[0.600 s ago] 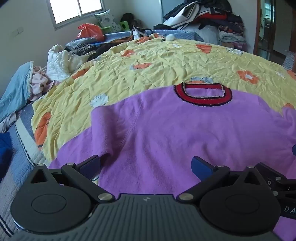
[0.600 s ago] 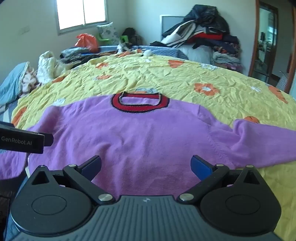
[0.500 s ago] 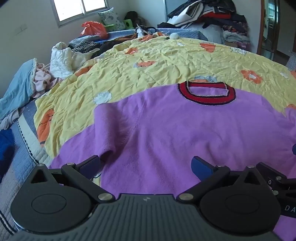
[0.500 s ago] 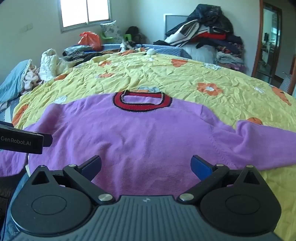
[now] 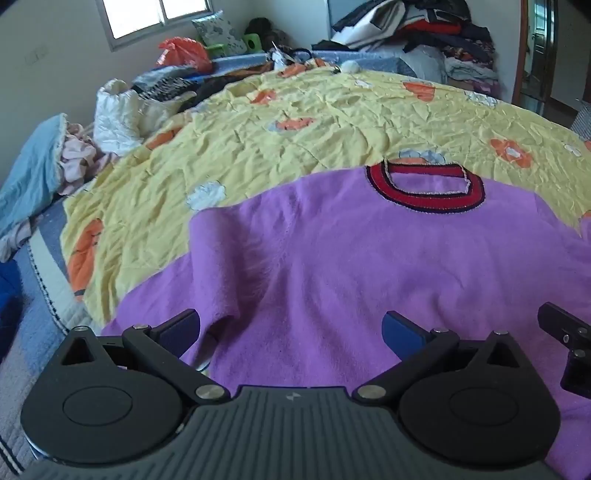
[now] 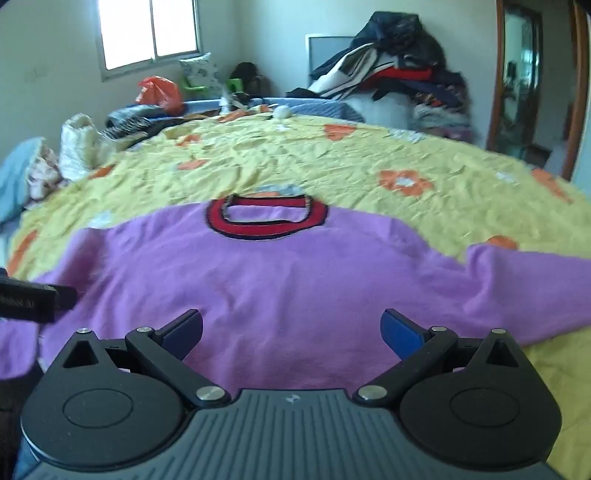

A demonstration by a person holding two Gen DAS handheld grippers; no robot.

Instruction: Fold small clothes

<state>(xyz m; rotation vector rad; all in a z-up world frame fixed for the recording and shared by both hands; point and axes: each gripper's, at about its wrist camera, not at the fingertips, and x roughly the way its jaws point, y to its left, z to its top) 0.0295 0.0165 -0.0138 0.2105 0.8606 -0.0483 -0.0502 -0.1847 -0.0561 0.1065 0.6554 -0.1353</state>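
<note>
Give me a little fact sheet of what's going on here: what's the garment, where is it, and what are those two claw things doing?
garment: purple sweater with a red collar, spread flat
surface: yellow flowered bedspread
left gripper: open, above the near edge of the sweater, holding nothing
right gripper: open, above the near edge of the sweater, holding nothing
folding: none visible yet
background: heap of clothes, window

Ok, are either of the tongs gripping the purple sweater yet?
No. Both left tongs and right tongs are open above the purple sweater, holding nothing.
</note>
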